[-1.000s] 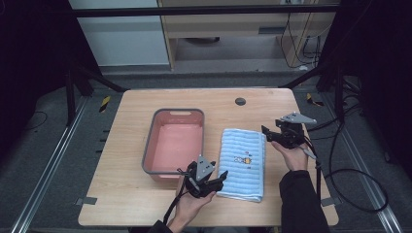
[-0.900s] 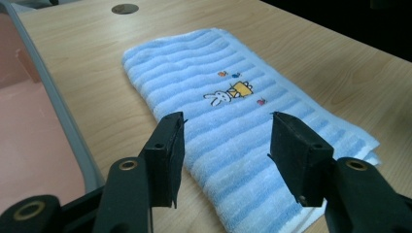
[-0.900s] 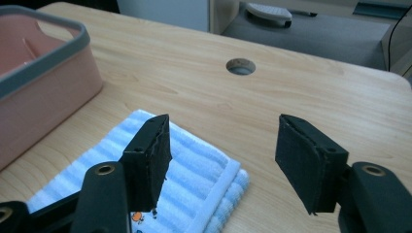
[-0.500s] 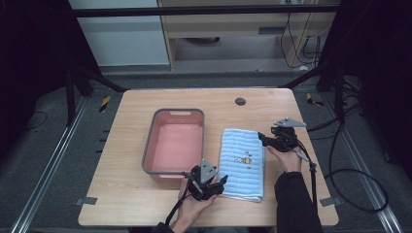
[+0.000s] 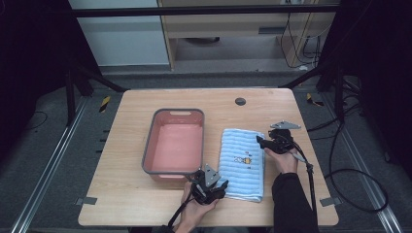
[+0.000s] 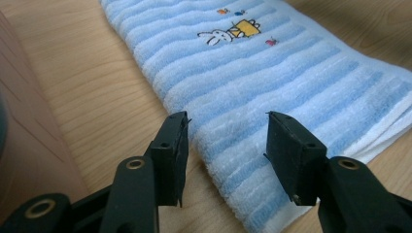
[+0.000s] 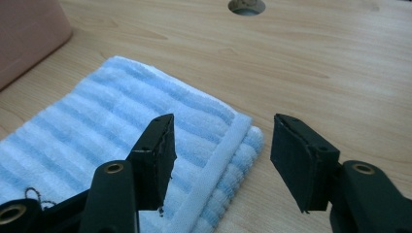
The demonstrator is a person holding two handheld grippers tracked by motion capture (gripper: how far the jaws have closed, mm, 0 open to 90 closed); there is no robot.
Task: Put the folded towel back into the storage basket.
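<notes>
you lower each hand-held gripper, left (image 5: 219, 187) and right (image 5: 260, 141), jaws narrowing but gripping nothing, over opposite corners of the folded towel (image 5: 241, 162); next, pinch.

The towel (image 5: 243, 162) is light blue with paler stripes, a white edge band and a small white rabbit beside a yellow patch, the tub (image 5: 176, 143) is pink with a grey rim, the worktop (image 5: 126, 204) pale wood, both claws black.

Towel (image 5: 243, 162) on table (image 5: 121, 204), just right of tub (image 5: 177, 114), hole (image 5: 240, 101) behind, tools at towel's edges
</notes>
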